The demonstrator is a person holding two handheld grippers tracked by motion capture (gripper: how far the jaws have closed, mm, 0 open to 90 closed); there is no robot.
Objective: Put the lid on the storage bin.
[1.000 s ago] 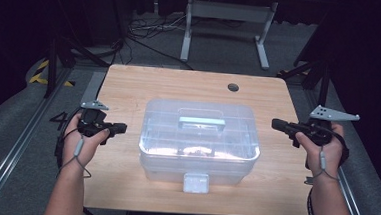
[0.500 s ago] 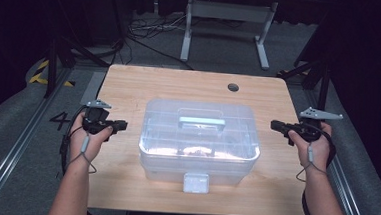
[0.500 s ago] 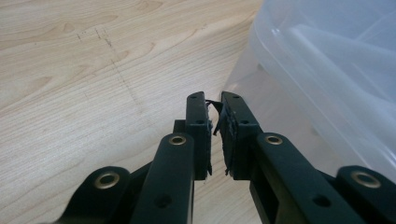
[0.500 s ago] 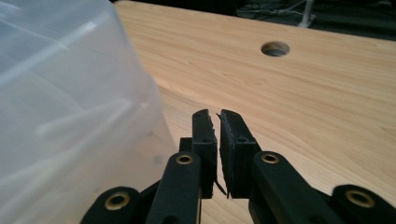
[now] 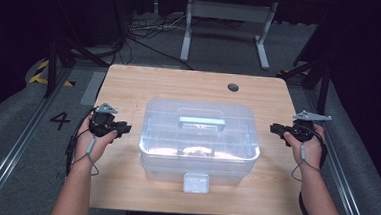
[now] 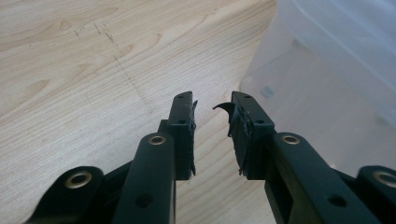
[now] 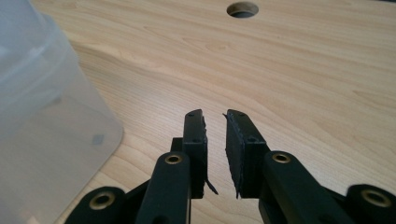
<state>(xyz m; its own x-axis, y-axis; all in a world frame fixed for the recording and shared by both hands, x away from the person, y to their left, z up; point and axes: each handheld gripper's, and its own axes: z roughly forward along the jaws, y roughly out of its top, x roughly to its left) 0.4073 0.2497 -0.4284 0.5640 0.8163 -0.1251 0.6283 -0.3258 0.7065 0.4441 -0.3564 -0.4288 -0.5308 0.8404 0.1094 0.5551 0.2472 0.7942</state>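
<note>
Now reaching | box [image 5: 200, 138] mid-table, latch at 6 o'clock | left gripper [image 5: 122, 129] at 9, right gripper [image 5: 276, 128] at 3, jaws just opening, nothing between | I'd approach both sides level, evenly.

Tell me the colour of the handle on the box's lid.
Pale grey-white handle, on the clear box; the high view shows it best.

Looks like a lab / recording rig setup, not a home: light wooden table [image 5: 130, 84] w/ a round cable hole [image 5: 233, 87] near its far right corner, black curtains all round, grey carpet, loose black cables [image 5: 148, 32], yellow-black hazard tape [image 5: 43, 71] on the floor.
</note>
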